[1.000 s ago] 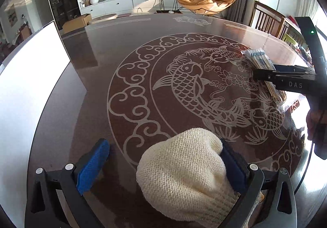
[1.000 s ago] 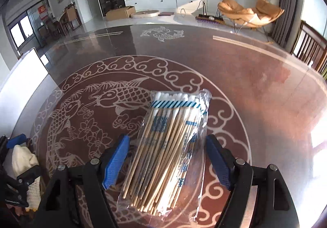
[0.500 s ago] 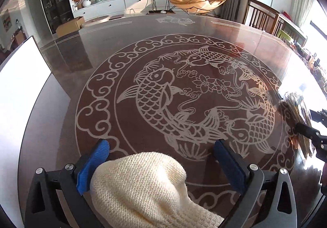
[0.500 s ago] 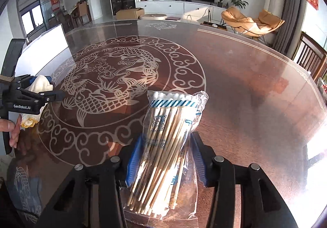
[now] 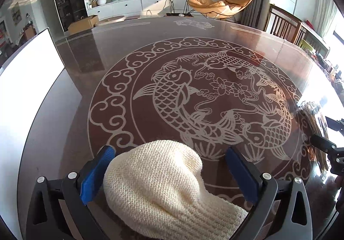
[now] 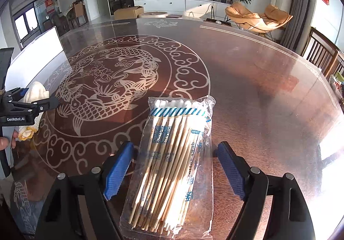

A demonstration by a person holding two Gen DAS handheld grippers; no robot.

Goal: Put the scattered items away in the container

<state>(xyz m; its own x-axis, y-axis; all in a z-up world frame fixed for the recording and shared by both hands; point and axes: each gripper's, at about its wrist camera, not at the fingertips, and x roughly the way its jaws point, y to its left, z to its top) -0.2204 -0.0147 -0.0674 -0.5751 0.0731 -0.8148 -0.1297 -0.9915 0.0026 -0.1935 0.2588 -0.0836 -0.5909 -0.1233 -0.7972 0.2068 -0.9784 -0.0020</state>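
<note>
Left-wrist view first: my left gripper (image 5: 169,175) has its blue pads (image 5: 94,173) spread wide, with a cream knitted glove (image 5: 163,188) lying between them on the table. The glove leans toward the left pad and seems to touch it, while the right pad stands clear of the knit, so I see no grip on it. From the right-wrist view that same left gripper (image 6: 28,106) shows at the far left edge, the glove (image 6: 36,91) bunched between its fingers and its yellow cuff trailing toward the table edge. My right gripper (image 6: 174,167) is also wide open, one blue pad on either side of a clear bag of cotton swabs (image 6: 174,160). The bag lies flat on the table with the white tips pointing away from me, and neither pad presses it; the left pad sits just beside the plastic, the right pad farther off. In the left-wrist view the swab bag (image 5: 311,115) is only a glare-washed shape at the right edge, next to the right gripper. Both items rest on the dark round table (image 6: 247,81) with its pale carp and cloud pattern. A white flat-sided container (image 5: 28,89) stands at the table's left, well apart from both items.
</note>
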